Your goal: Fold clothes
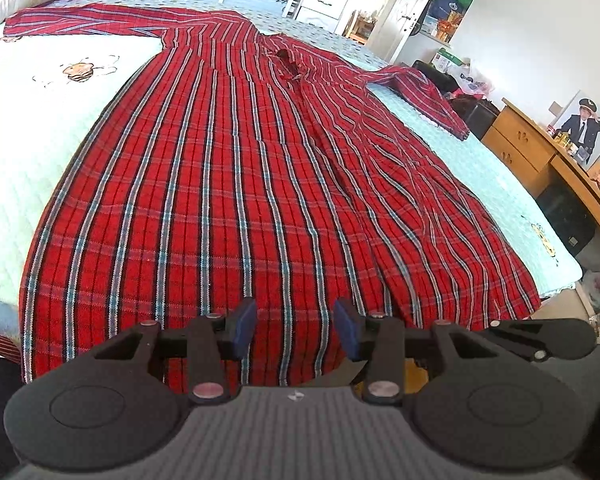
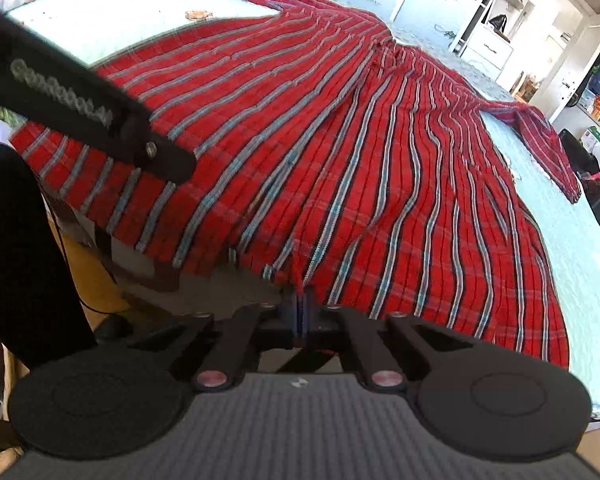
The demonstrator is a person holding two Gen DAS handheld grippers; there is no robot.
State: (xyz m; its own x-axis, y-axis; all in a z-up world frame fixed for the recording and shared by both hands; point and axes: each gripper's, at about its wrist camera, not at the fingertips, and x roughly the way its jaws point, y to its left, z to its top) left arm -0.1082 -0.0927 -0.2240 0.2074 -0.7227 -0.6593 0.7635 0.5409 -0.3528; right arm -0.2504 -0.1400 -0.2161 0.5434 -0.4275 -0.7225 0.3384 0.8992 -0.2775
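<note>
Left wrist view: my left gripper (image 1: 295, 330) hangs with its blue pads (image 1: 244, 326) parted and grasping nothing, above the hem of the red plaid long-sleeved dress (image 1: 228, 184). My right gripper (image 2: 302, 312) is clenched at that hem; whether cloth is pinched I cannot tell. The dress lies flat across the pale quilted bed (image 1: 28, 120), sleeves spread.

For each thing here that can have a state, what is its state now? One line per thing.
Red plaid dress: spread flat on the bed, unfolded, both sleeves out.
Left gripper: open, over the hem, nothing between the pads.
Right gripper: shut at the hem edge; whether it pinches cloth is unclear.
Desk drawers: closed.
</note>
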